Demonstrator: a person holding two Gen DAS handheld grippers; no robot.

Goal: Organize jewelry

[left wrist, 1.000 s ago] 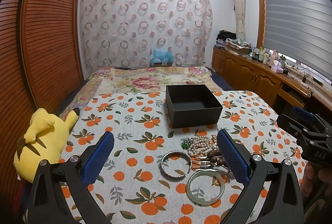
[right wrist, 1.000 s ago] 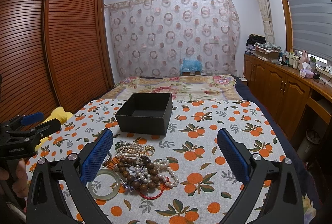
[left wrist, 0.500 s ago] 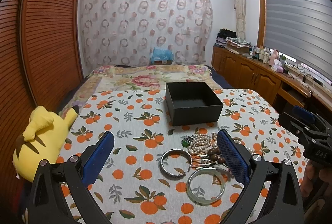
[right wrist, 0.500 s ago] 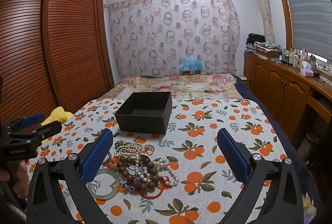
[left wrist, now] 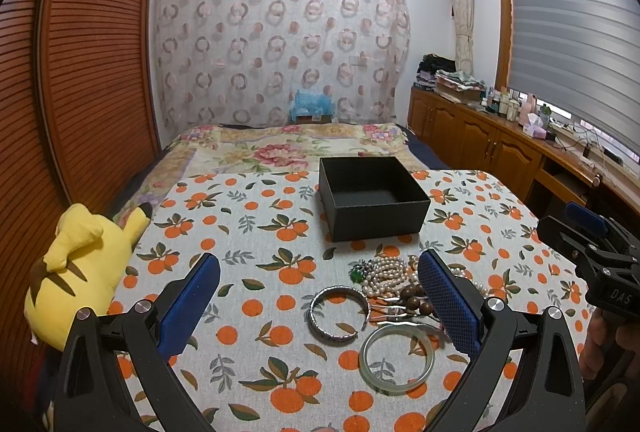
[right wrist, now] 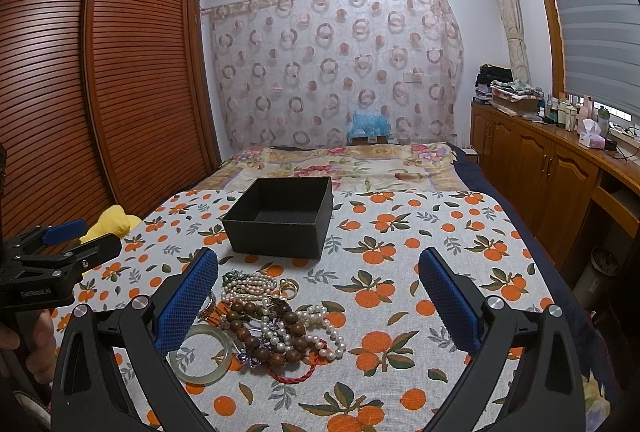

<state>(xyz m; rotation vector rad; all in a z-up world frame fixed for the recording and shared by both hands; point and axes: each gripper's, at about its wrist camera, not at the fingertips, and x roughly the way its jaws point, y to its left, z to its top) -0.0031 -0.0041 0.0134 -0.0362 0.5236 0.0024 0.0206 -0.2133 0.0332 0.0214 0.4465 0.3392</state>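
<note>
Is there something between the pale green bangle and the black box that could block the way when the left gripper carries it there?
On the cloth, the silver bangle and bead pile lie between the green bangle and black box; lifted over them, nothing visible blocks.

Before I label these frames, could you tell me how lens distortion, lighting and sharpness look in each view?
Left wrist view: strong fisheye bowing of the wardrobe, dark corner vignette, soft even light, jewelry pile sharp. Right wrist view: same bowing and vignette, black box crisp, no glare or motion blur.
</note>
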